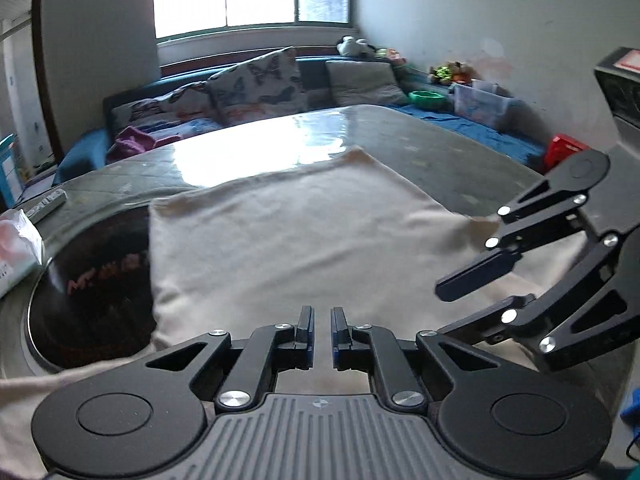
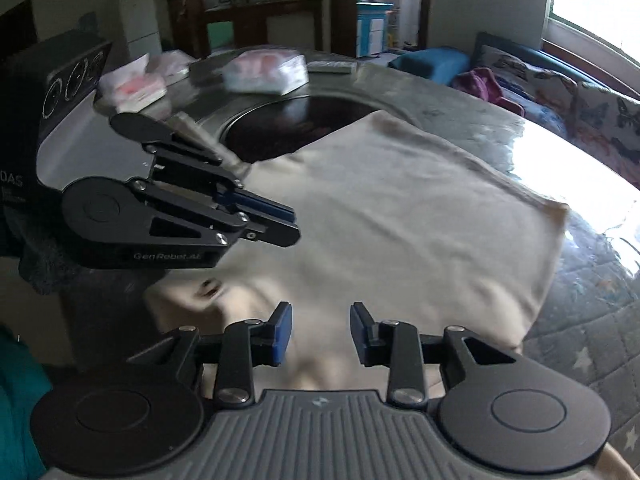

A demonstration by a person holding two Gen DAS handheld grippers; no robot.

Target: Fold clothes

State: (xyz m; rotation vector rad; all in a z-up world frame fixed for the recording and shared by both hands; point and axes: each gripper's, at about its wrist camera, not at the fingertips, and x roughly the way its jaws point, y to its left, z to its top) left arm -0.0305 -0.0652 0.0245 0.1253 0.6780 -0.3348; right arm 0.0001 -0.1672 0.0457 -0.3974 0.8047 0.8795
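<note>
A cream garment [image 1: 288, 236] lies spread flat on a grey table [image 1: 460, 148]; it also shows in the right wrist view [image 2: 400, 220]. My left gripper [image 1: 321, 330] hovers just above its near edge, jaws a narrow gap apart and empty; it also shows in the right wrist view [image 2: 290, 222]. My right gripper [image 2: 320, 332] is open and empty above the near part of the cloth. It shows in the left wrist view [image 1: 476, 284] at the right, over the garment's right side.
A dark round inset [image 2: 296, 128] in the table lies partly under the cloth. Tissue packs [image 2: 266, 70] and a remote [image 2: 332, 66] sit on the far side. A dark box [image 2: 68, 80] stands nearby. A sofa with cushions [image 1: 256, 84] lies beyond the table.
</note>
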